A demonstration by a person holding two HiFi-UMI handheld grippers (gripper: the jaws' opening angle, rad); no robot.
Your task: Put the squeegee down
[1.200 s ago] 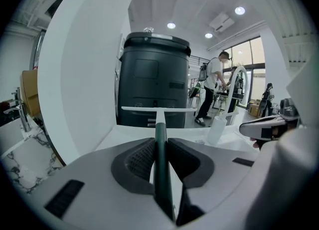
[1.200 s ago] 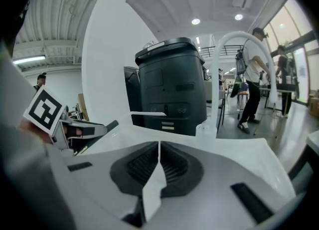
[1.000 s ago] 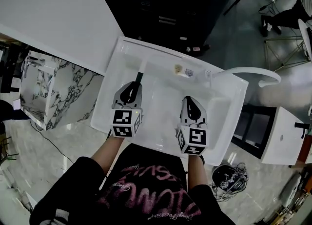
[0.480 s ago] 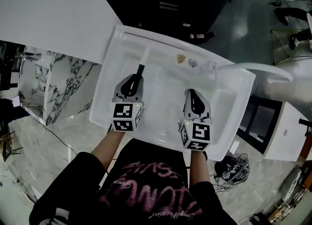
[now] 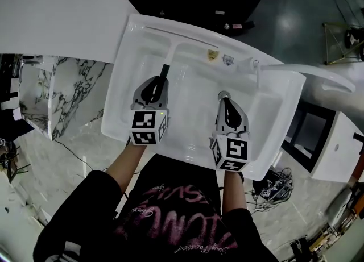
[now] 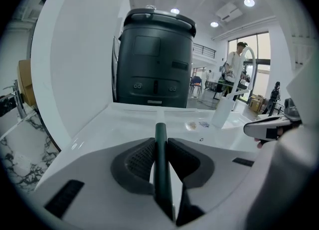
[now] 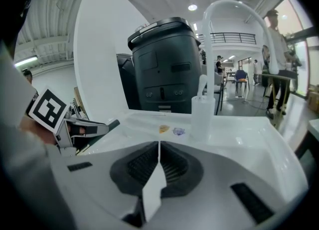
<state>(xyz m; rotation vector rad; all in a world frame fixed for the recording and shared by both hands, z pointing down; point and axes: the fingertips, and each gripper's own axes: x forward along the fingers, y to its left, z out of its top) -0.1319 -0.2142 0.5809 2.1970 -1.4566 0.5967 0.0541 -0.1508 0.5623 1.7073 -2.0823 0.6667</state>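
My left gripper (image 5: 160, 80) hangs over the left half of the white sink (image 5: 128, 93), shut on the dark handle of the squeegee (image 5: 164, 73). The squeegee's white stem runs on toward the sink's back rim. In the left gripper view the dark handle (image 6: 160, 161) is clamped upright between the ribbed pads, at the left gripper (image 6: 160, 144). My right gripper (image 5: 226, 100) hovers over the basin close to the drain (image 5: 223, 94), shut with nothing in it. In the right gripper view the right gripper (image 7: 158, 146) has its pads pressed together and empty.
A white arched faucet (image 5: 301, 72) rises at the sink's right back corner. Two small stickers (image 5: 212, 54) lie on the back ledge. A marble block (image 5: 62, 93) stands left of the sink, and a large dark appliance (image 6: 157, 64) behind it. Cables (image 5: 273, 190) lie on the floor at right.
The head view has shifted, and both grippers sit slightly nearer the sink's middle. The left gripper still holds the squeegee and the right stays shut and empty.
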